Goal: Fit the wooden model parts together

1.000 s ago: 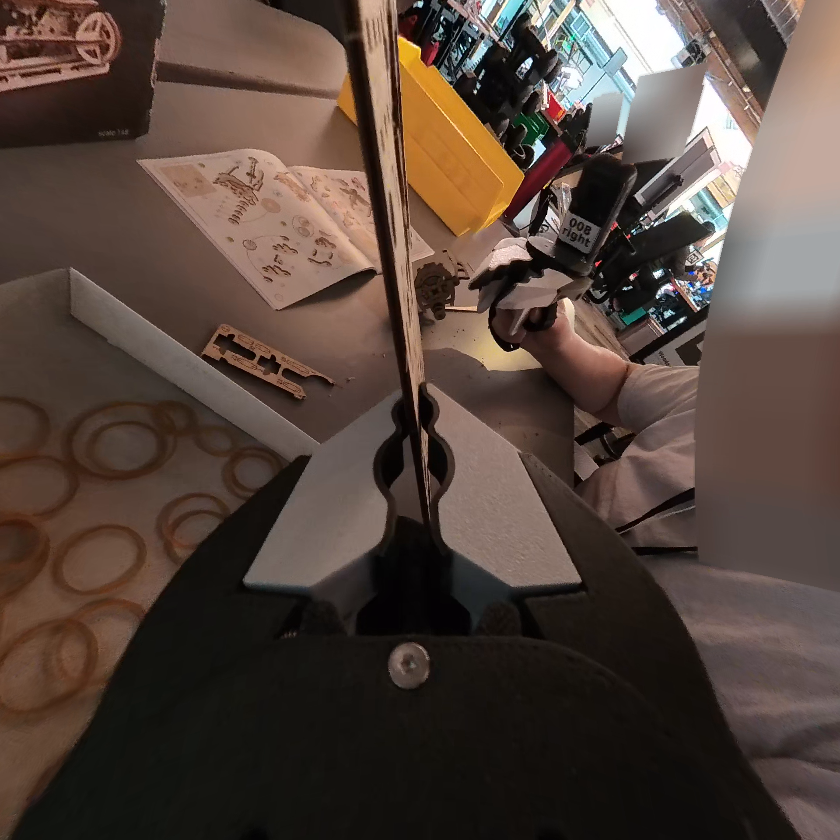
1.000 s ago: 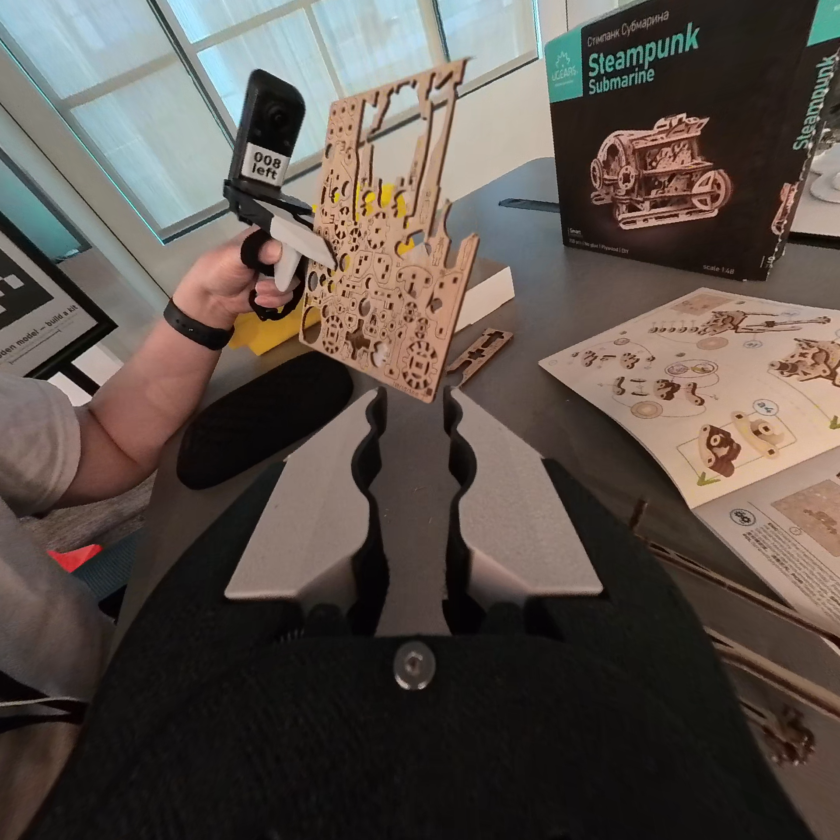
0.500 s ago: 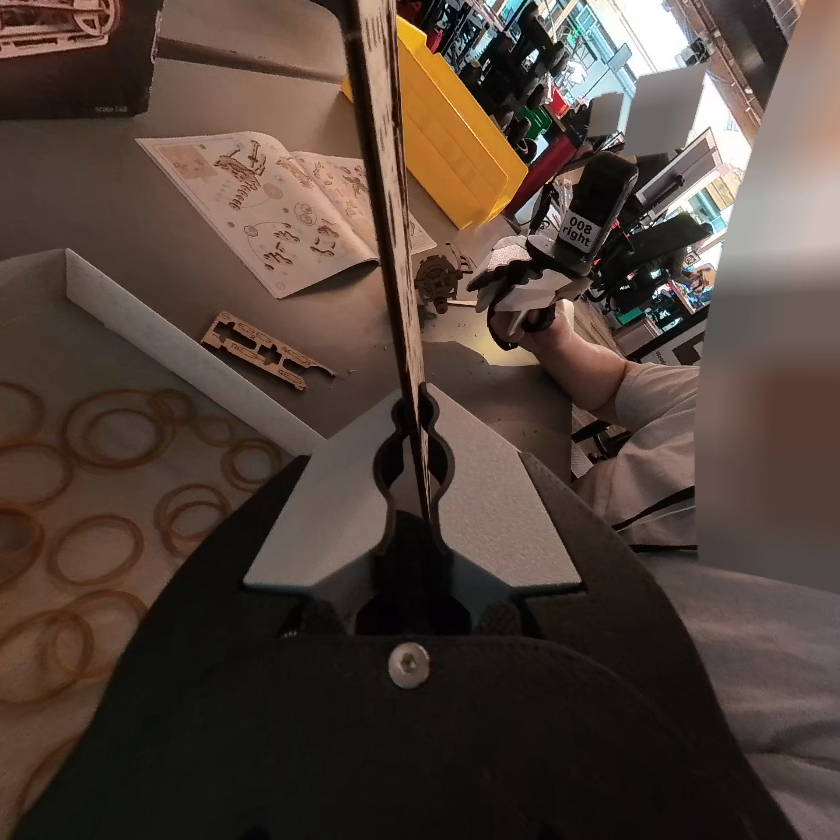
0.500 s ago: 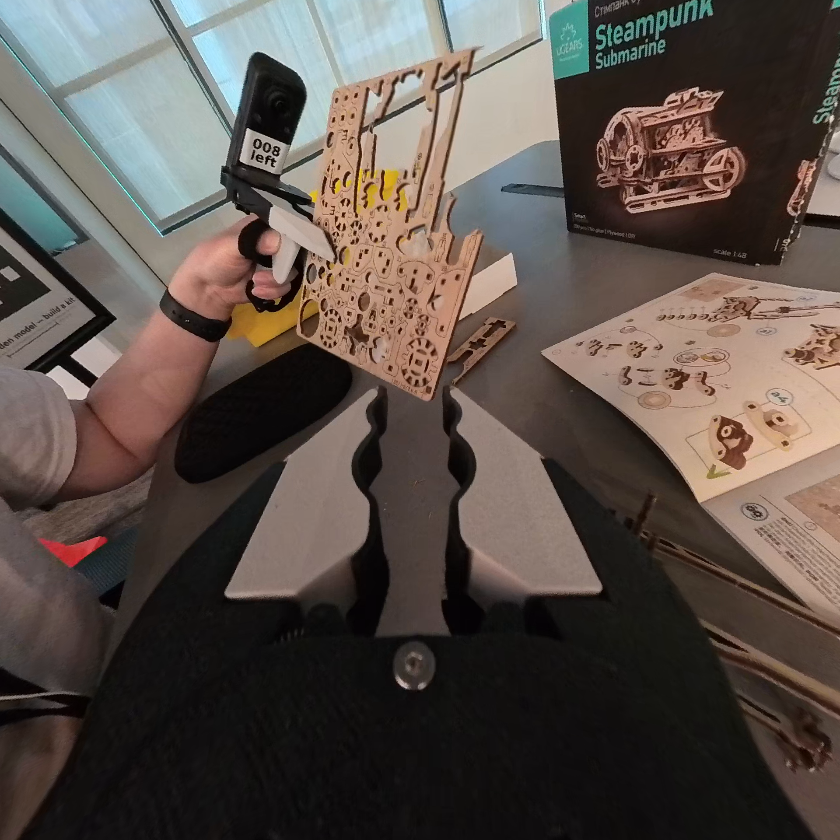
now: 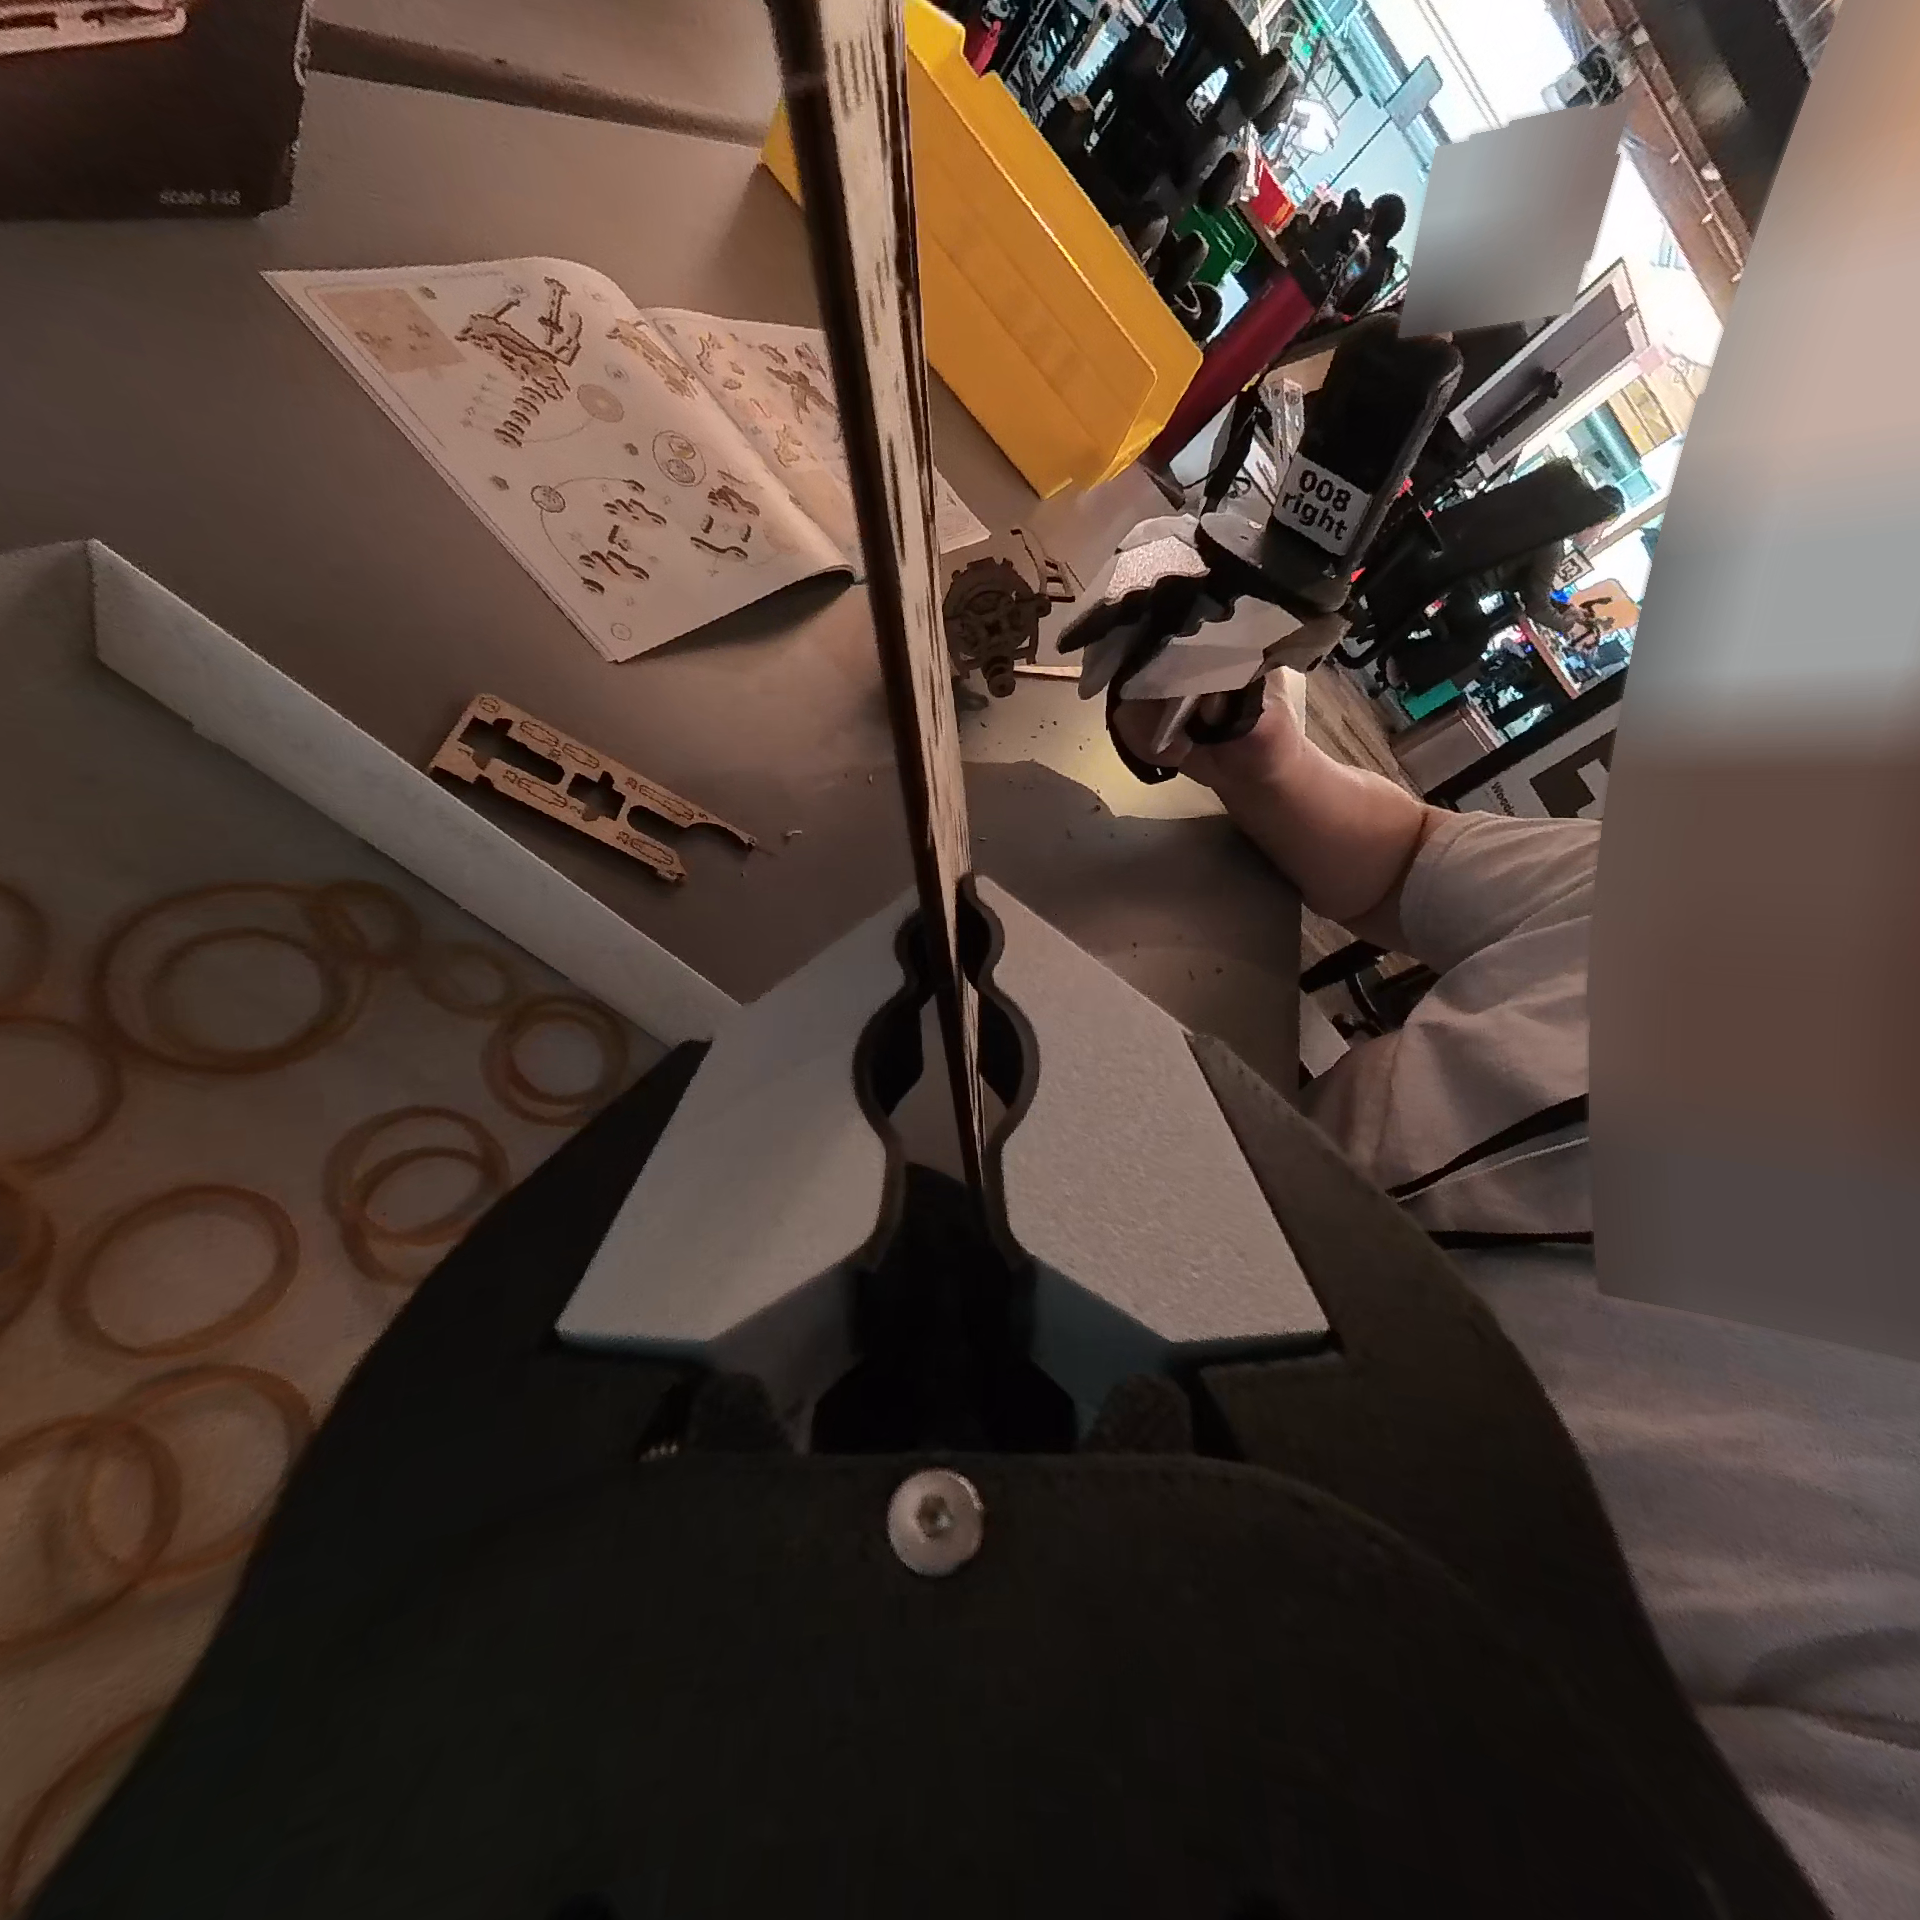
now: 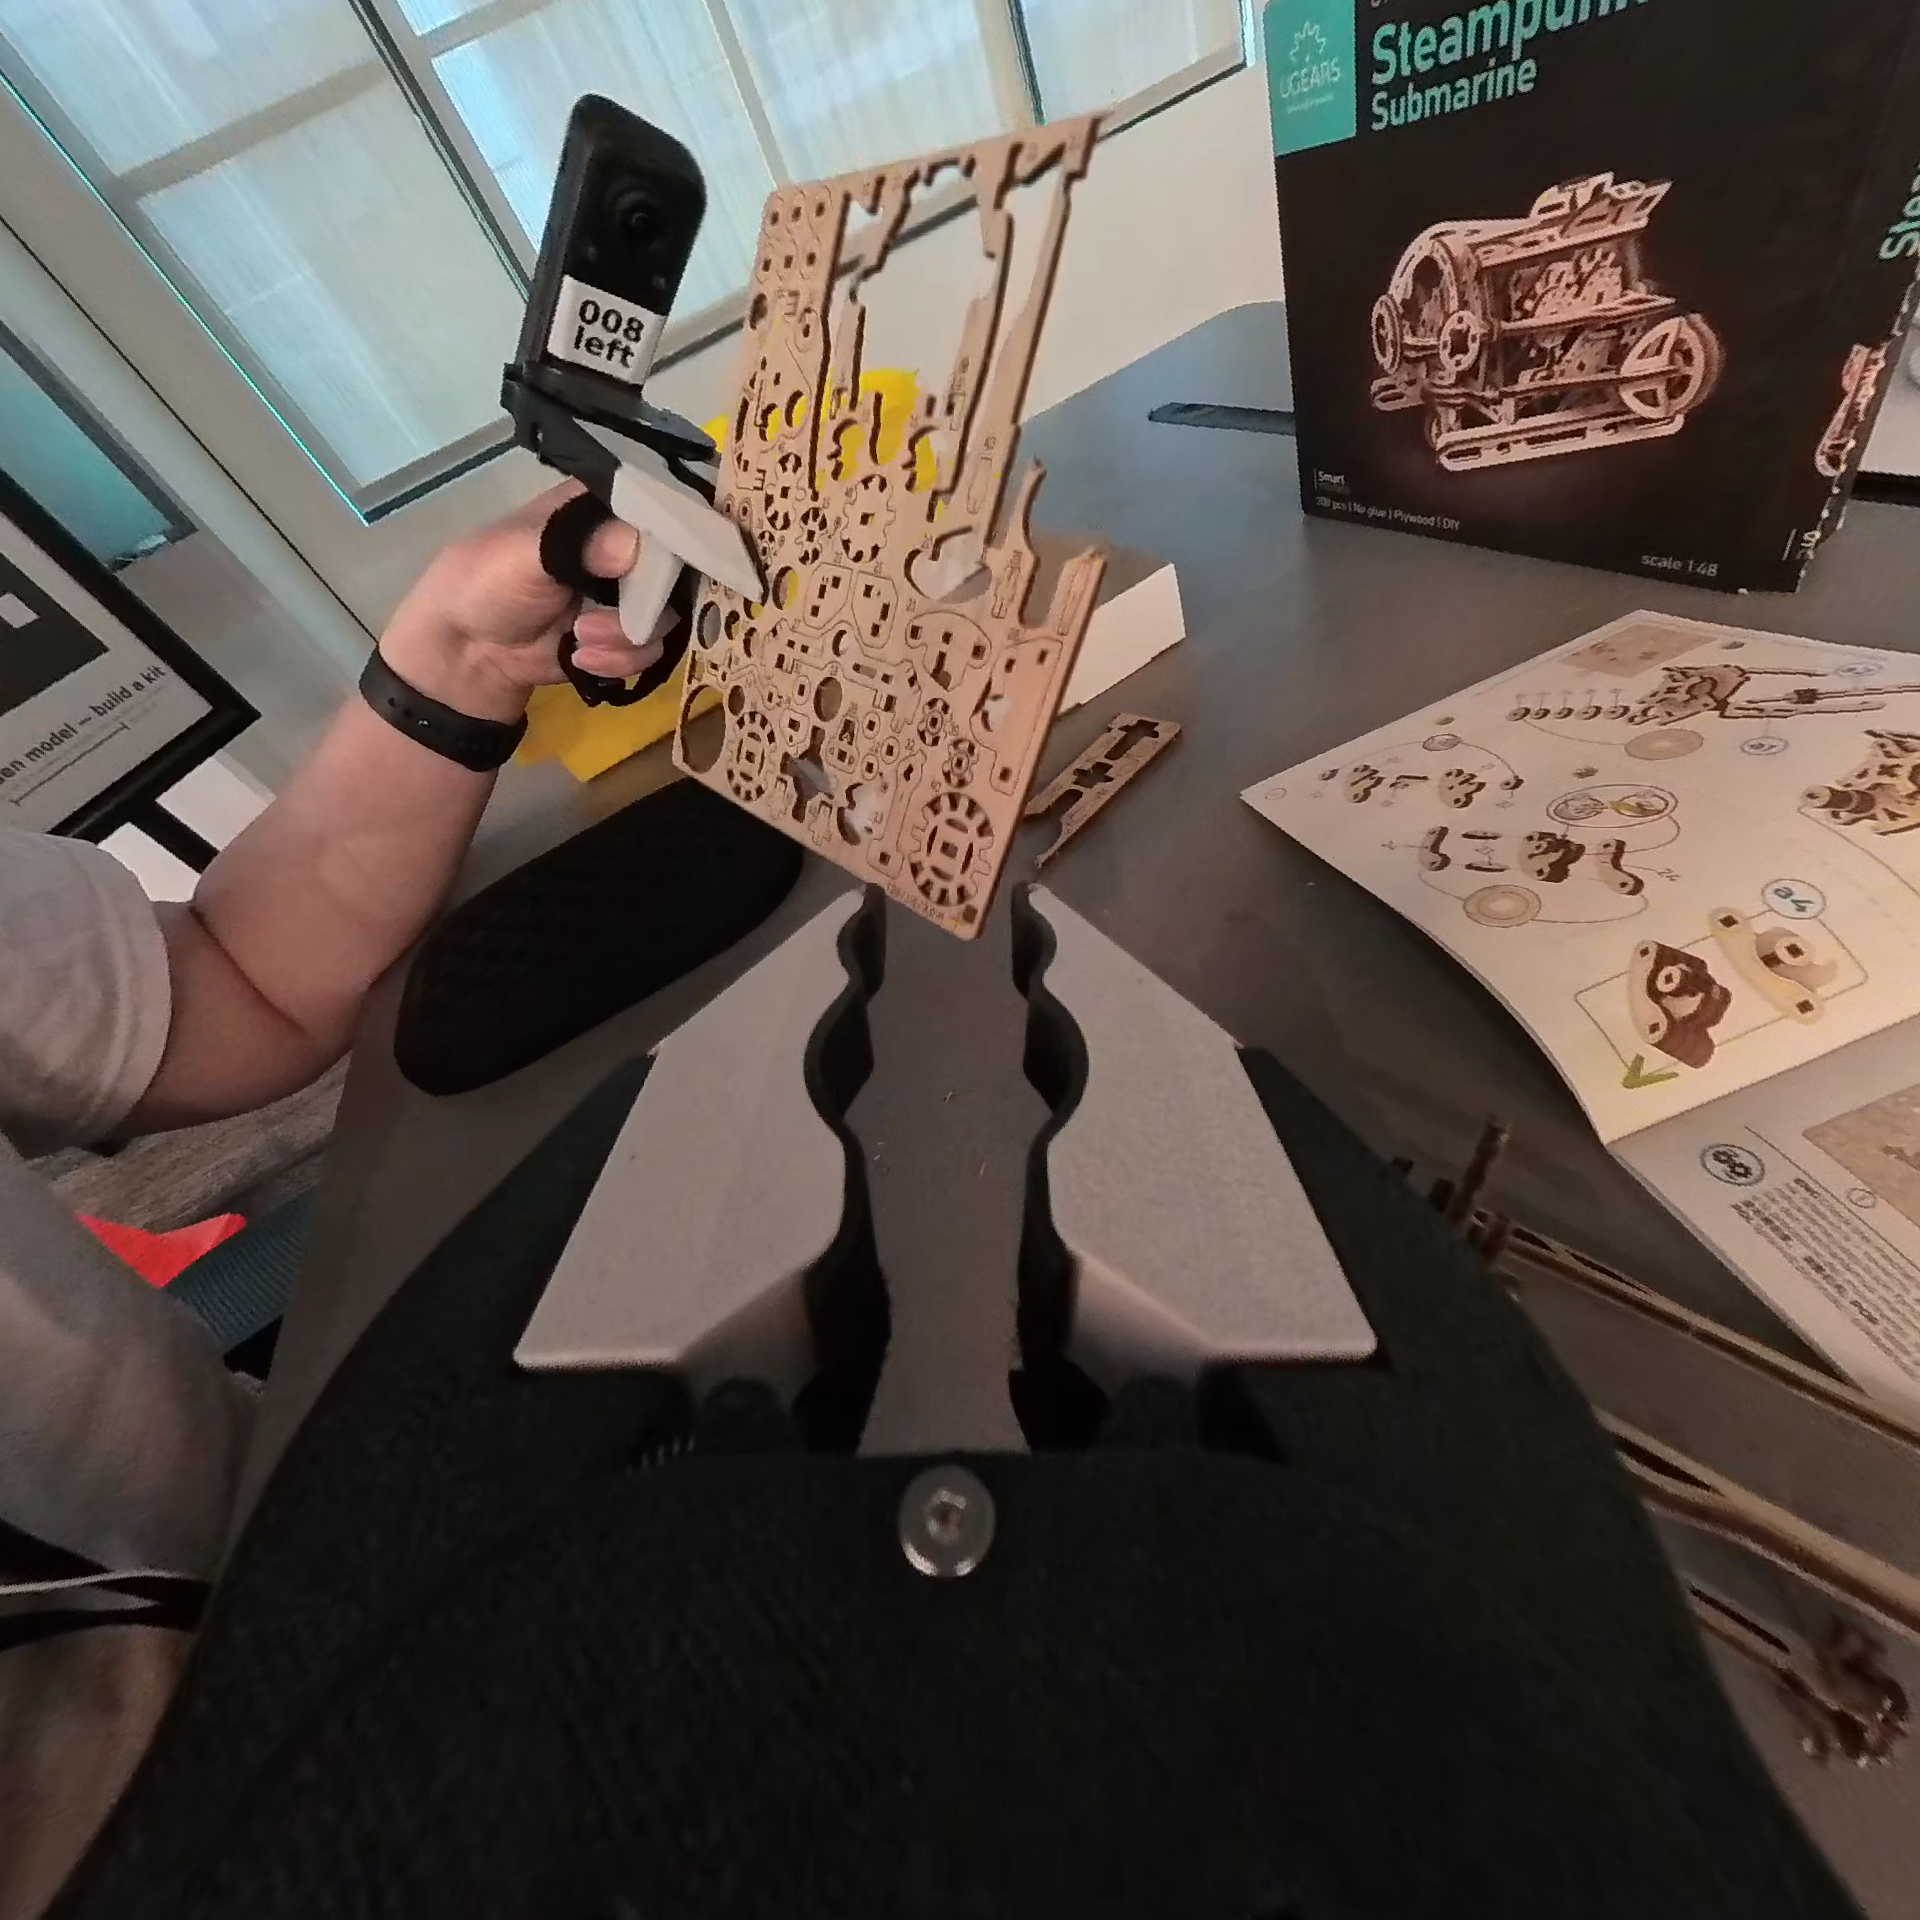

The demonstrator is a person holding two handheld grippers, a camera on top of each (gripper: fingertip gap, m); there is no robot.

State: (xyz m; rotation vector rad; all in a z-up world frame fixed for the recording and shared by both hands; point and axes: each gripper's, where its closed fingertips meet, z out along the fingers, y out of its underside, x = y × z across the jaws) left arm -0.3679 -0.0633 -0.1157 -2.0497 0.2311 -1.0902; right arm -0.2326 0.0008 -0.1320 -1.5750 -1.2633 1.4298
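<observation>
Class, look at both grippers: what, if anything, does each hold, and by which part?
The left gripper is shut on the wooden sheet, pinching its left edge about halfway up. The right gripper is open and holds nothing.

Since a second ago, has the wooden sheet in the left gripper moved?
Cannot tell. In the right wrist view the wooden sheet keeps its place against the black pad, while the model box shifts; that view's camera moved.

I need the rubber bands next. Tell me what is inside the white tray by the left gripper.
The white tray holds loose tan rubber bands, many overlapping. The left gripper, shut on the wooden parts sheet, covers the tray's near right part, so anything there is hidden.
</observation>
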